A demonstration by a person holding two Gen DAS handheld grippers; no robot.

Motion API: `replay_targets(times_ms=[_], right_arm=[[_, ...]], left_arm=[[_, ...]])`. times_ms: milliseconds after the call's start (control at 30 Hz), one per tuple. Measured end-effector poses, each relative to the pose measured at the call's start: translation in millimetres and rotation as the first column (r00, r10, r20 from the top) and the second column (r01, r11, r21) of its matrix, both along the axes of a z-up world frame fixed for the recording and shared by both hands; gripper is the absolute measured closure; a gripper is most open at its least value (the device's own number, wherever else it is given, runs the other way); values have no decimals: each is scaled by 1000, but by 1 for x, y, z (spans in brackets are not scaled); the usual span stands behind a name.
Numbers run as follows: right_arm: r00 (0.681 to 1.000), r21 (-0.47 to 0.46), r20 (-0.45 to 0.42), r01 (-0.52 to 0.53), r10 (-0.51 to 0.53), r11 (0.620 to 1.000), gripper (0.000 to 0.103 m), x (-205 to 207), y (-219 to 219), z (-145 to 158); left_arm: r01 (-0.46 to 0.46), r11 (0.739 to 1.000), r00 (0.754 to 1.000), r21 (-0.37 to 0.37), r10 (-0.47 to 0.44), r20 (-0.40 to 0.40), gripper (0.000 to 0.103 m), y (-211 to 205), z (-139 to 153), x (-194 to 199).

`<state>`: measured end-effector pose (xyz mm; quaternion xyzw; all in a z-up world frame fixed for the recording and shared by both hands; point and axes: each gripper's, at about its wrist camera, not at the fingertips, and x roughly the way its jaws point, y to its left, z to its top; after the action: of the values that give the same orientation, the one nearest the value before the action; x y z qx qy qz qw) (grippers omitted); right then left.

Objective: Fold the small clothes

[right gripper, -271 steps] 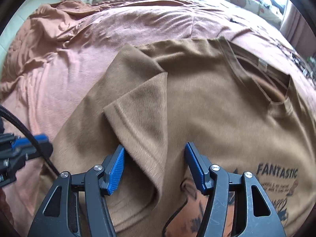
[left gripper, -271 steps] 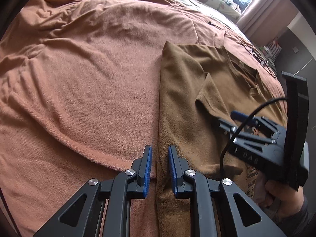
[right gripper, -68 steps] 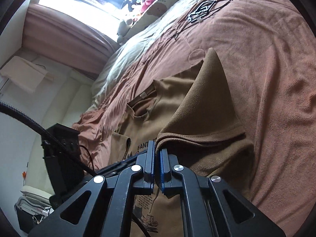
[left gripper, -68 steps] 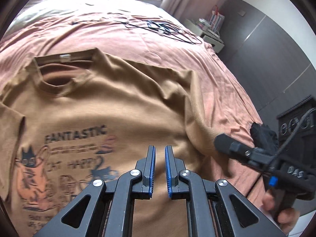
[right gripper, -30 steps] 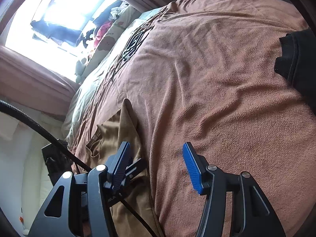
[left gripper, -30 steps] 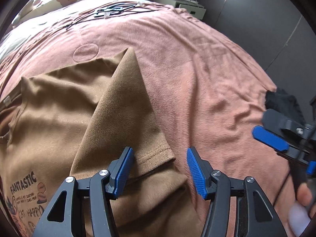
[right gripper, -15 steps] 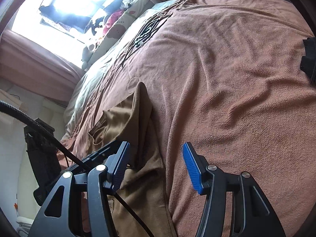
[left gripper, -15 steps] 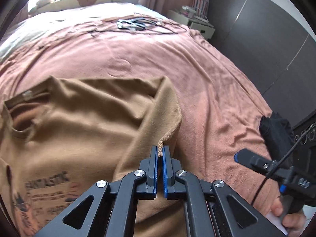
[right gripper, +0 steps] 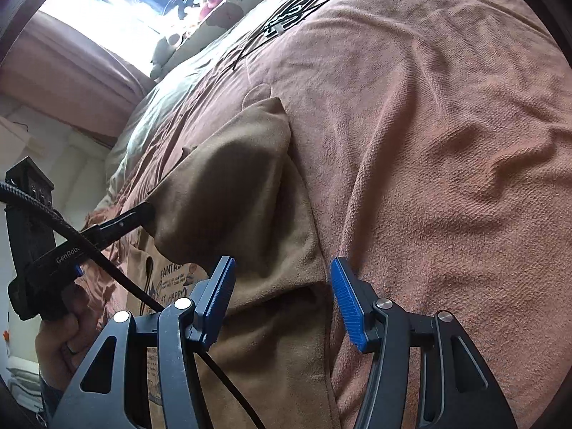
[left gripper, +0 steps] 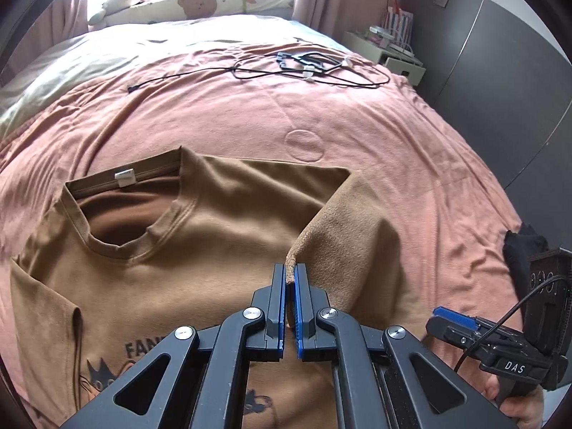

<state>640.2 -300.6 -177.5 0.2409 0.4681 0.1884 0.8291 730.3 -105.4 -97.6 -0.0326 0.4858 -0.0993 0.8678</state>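
Observation:
A brown T-shirt with a cat print lies face up on the pink blanket. My left gripper is shut on the hem of its right sleeve, which is lifted and folded inward over the chest. From the right wrist view the same left gripper pinches the raised sleeve. My right gripper stands open just above the shirt's side edge, with the cloth below its fingers and untouched. It also shows at the lower right, held by a hand.
A black garment lies at the blanket's right edge. Black cables sprawl at the far end of the bed, with pillows and soft toys behind. A dark wardrobe stands to the right.
My left gripper closed on the sleeve hem, then lifted it and drew it inward over the shirt. My right gripper, still open, moved toward the shirt's side edge.

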Motion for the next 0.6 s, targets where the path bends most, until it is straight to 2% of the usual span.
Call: replay_targets(times_ms=[133,400,600], right_arm=[[999,-47,-26,-20,19,999,49,2,5,-5],[998,-134,-24,-66,63,989,49,-7,12,1],[997,-101,-30,-71,68,992,50,-5,6,1]], left_arm=[[-7,999,1000,45,7,5,99,8,-6,11],[-63,994,998,86,65,-24,99,26,-27,37],[-110,988,991,107,118,-64,99,34,-52,52]])
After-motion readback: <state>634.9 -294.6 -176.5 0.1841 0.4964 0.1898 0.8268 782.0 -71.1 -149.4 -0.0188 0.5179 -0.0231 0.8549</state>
